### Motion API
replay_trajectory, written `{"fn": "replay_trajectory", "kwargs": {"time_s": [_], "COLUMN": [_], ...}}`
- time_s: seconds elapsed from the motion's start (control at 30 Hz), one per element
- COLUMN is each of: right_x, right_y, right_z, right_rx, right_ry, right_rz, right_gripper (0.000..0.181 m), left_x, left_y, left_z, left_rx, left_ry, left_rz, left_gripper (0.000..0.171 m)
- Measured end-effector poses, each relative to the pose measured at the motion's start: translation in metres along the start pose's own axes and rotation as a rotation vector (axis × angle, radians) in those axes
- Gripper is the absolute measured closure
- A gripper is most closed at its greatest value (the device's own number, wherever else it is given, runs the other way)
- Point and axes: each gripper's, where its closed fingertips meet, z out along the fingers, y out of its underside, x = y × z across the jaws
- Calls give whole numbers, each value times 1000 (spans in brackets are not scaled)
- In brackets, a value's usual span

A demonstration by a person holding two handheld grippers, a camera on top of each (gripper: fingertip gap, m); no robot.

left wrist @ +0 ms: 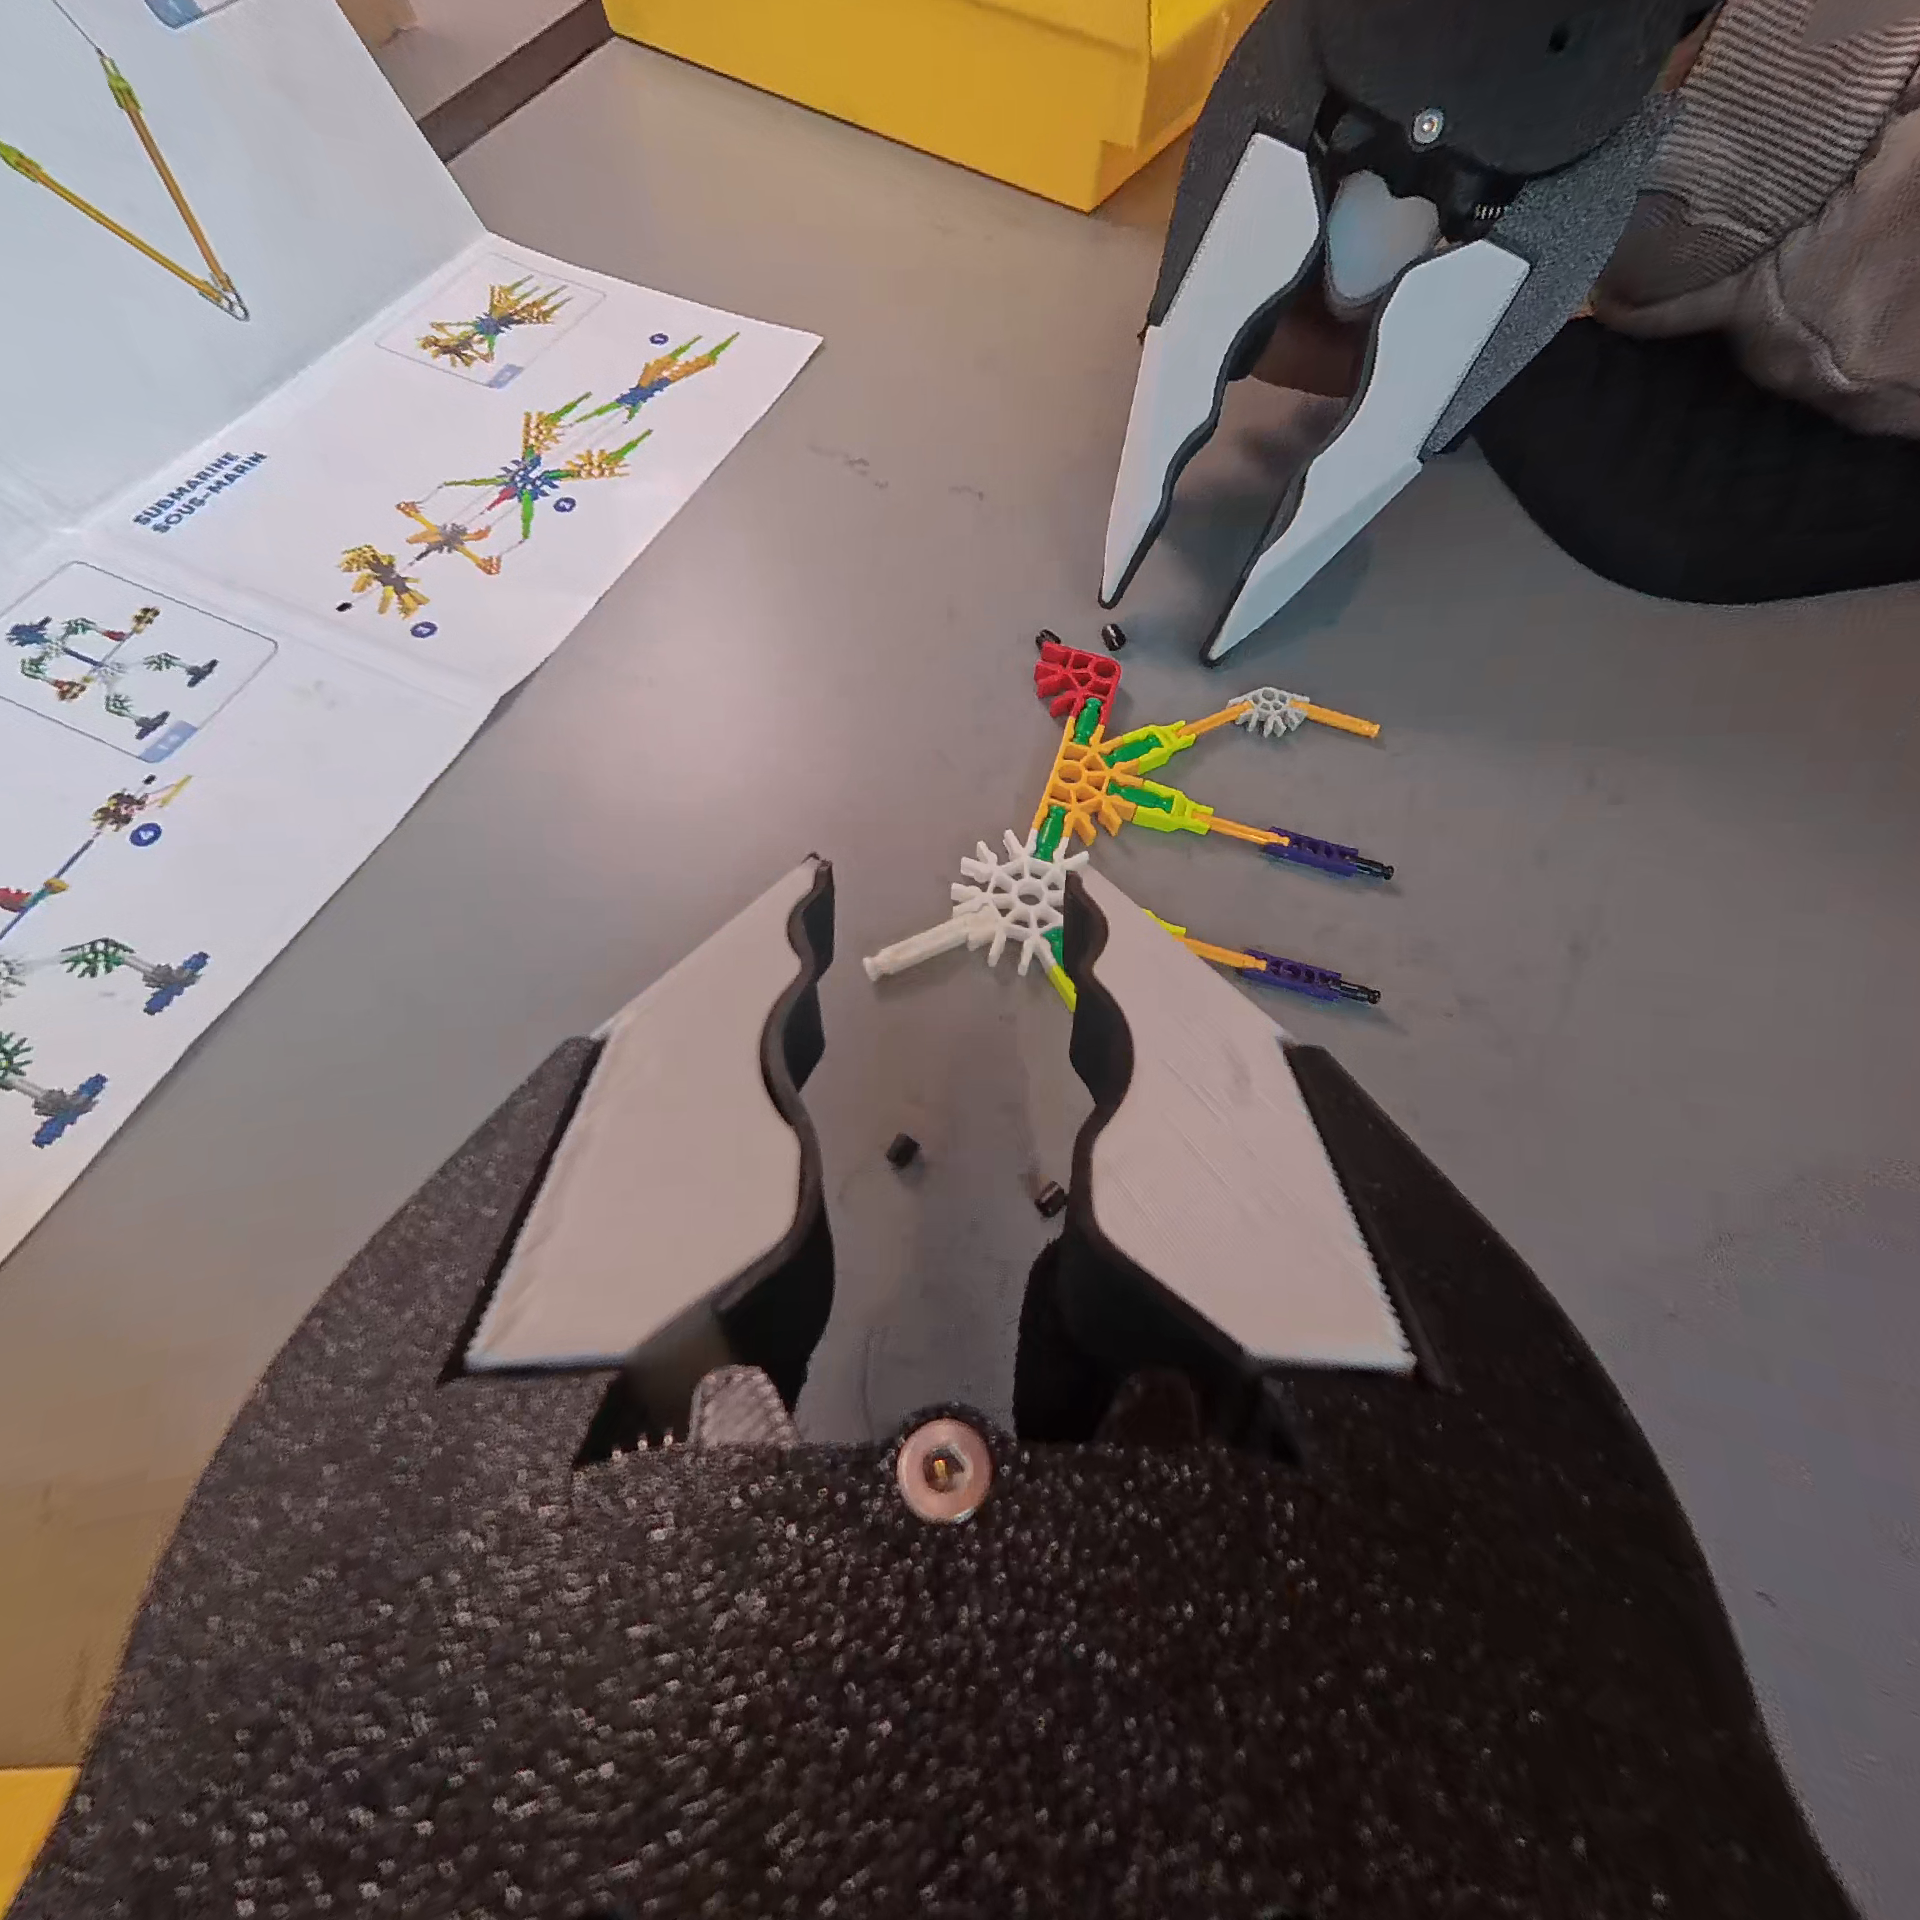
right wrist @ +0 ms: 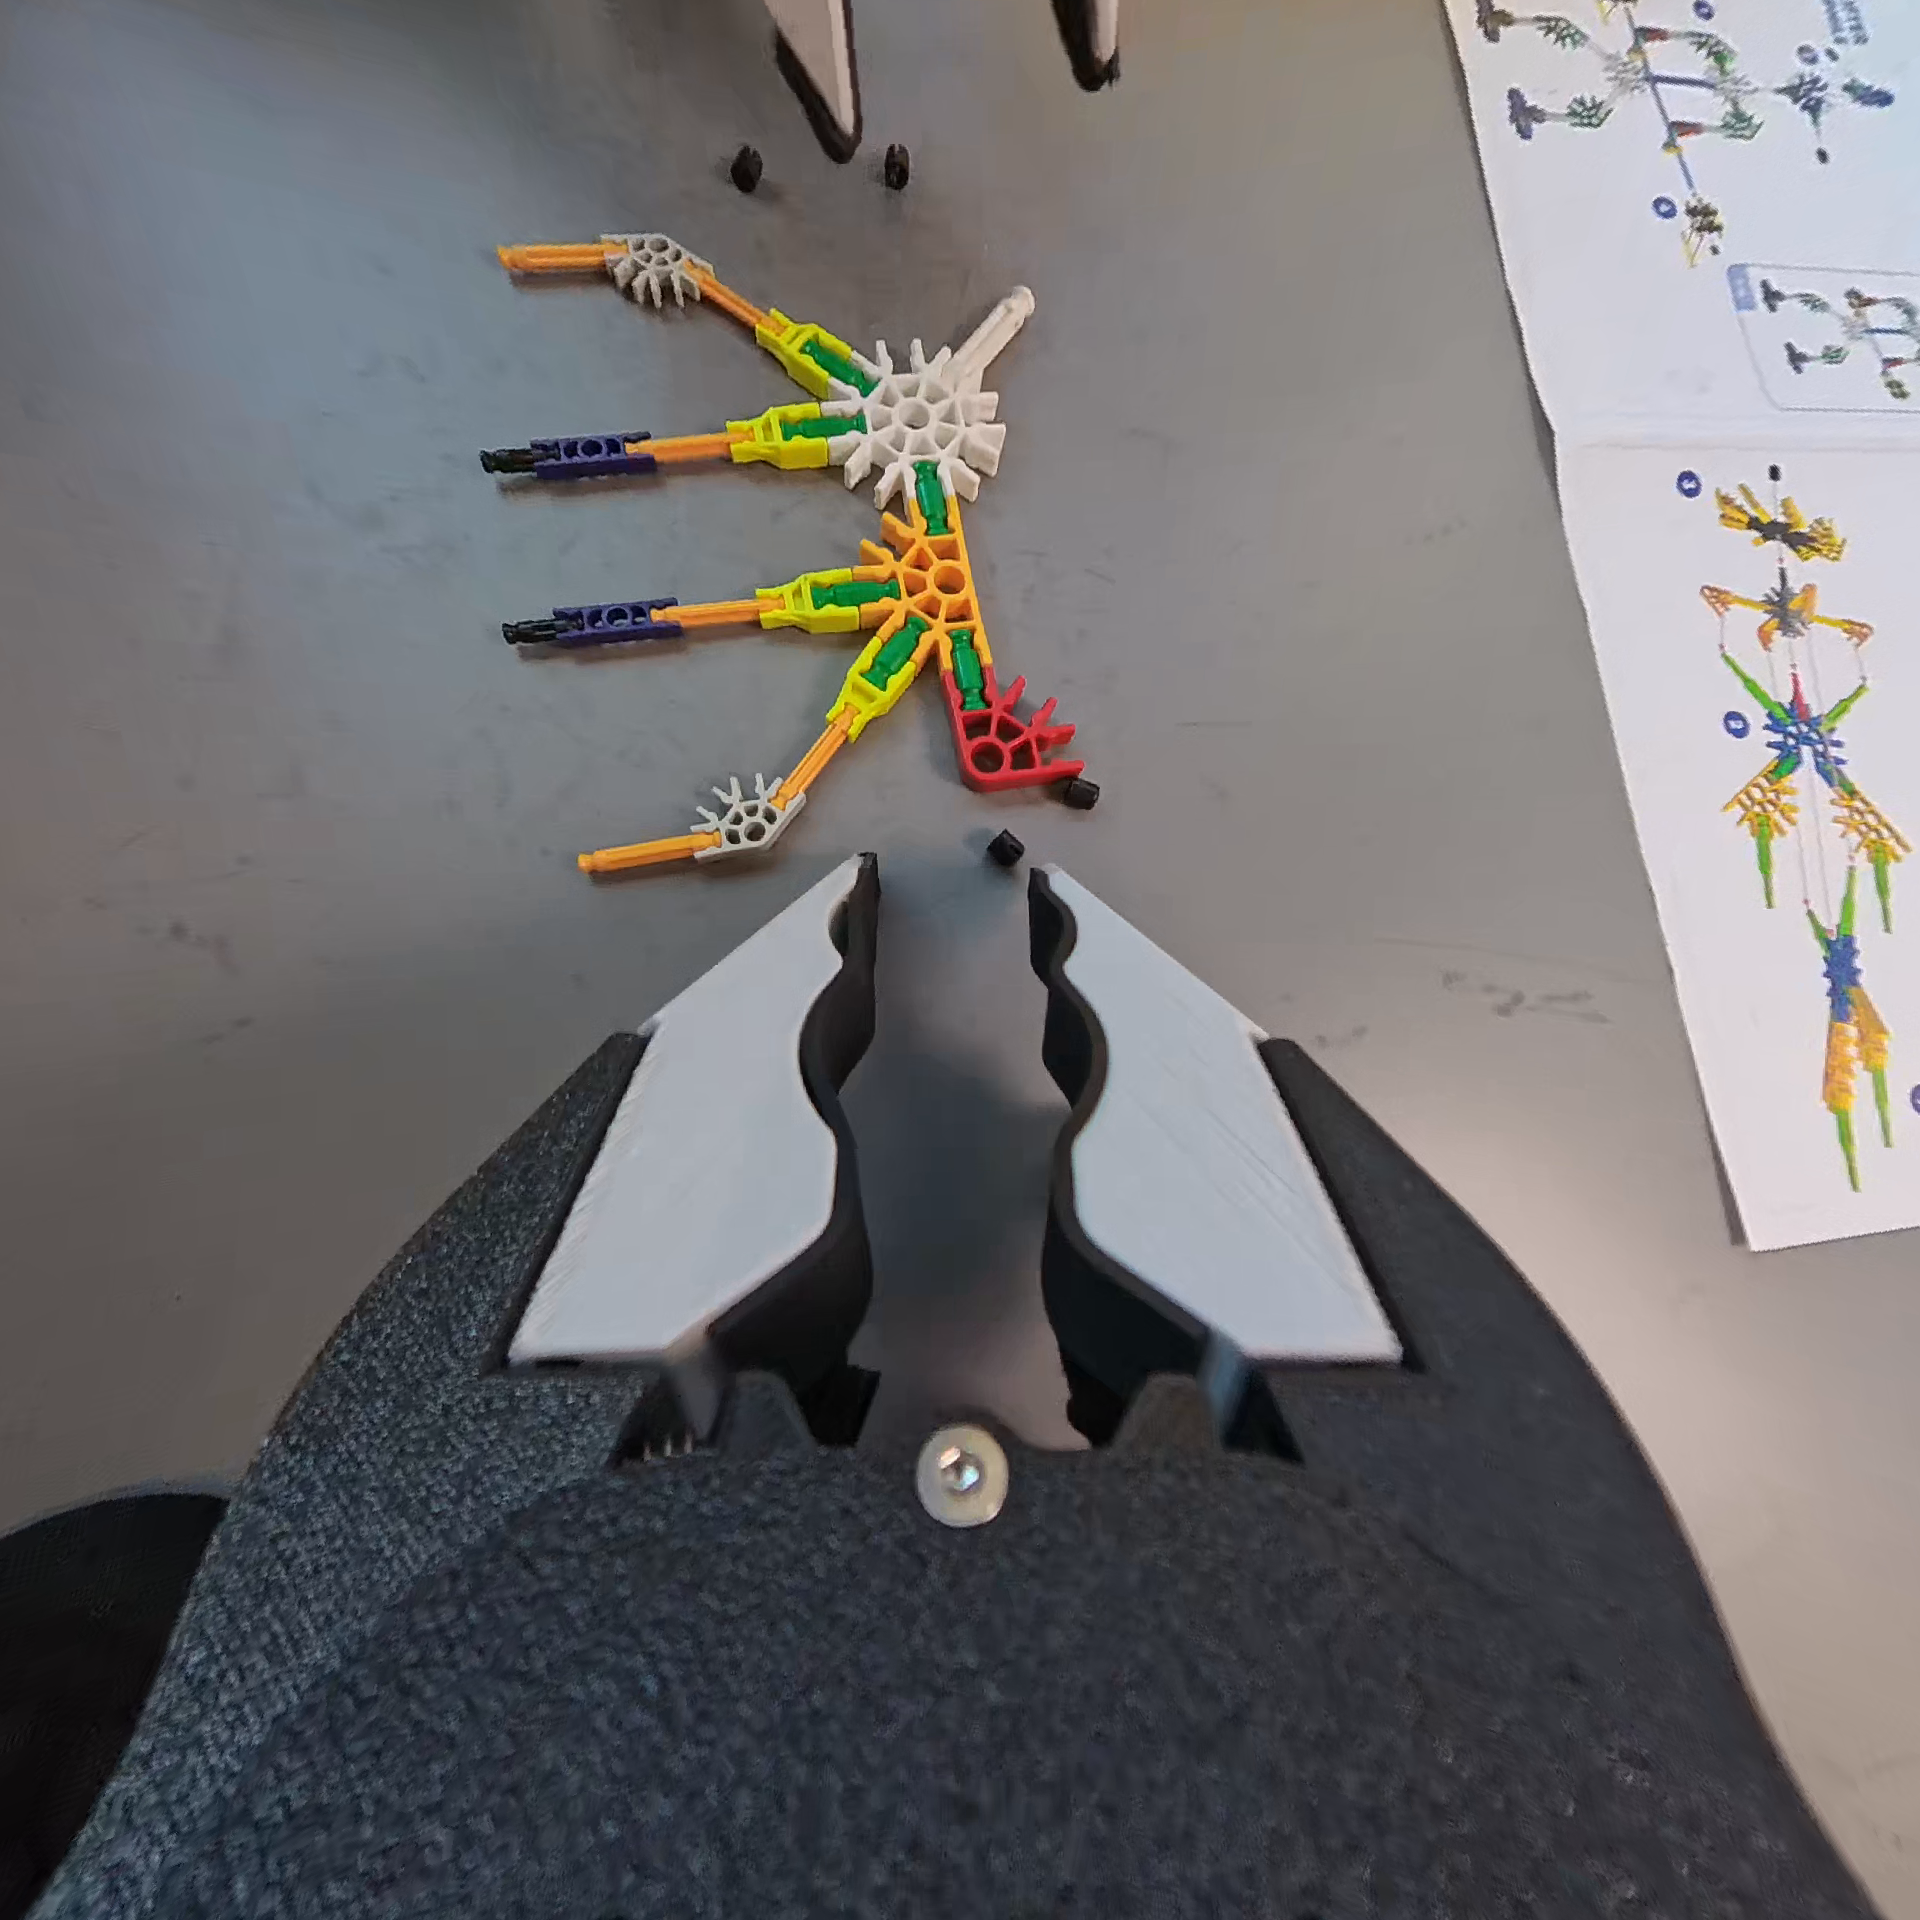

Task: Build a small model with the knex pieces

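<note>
- Left gripper (left wrist: 945, 883) spread, empty, beside white hub (left wrist: 1018, 899).
- Right gripper (right wrist: 951, 868) spread, empty, near black cap (right wrist: 1004, 847).
- Rod-and-connector model (right wrist: 914, 582): judged light, stiff, snap-joints fragile; best gripped at orange hub (right wrist: 935, 582).

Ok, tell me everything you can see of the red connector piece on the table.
The red connector is a flat plastic corner piece with slotted prongs, lying on the grey table. A green rod joins it to the orange connector at one end of the model. A small black piece lies at its corner. Neither open gripper touches it.
</note>
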Motion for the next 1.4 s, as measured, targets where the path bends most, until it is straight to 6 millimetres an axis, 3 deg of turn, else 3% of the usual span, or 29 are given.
{"fn": "replay_trajectory", "kwargs": {"time_s": [0.13, 0.33, 0.53, 0.9, 1.17, 1.4], "right_x": [-1, -1, -1, 4, -1, -3], "right_y": [0, -1, -1, -3, -1, 3], "right_z": [0, 0, 1, 4, 3, -2], "right_rx": [21, 32, 29, -2, -31, -35], "right_ry": [6, 30, 39, 48, 50, 35], "right_rz": [0, -25, -21, 28, 16, 19], "right_gripper": [154, 155, 156, 165, 181, 181], "left_x": [9, 14, 9, -6, -20, -23], "left_y": [11, 8, 8, -10, -8, -6], "left_z": [3, 2, 0, -12, -21, -22], "left_rx": [-5, 17, 5, 110, 112, 105], "left_ry": [10, 79, 12, -113, -148, -165], "left_rz": [-6, -98, -76, -69, -81, -58], "left_gripper": [129, 129, 134, 136, 138, 139]}}
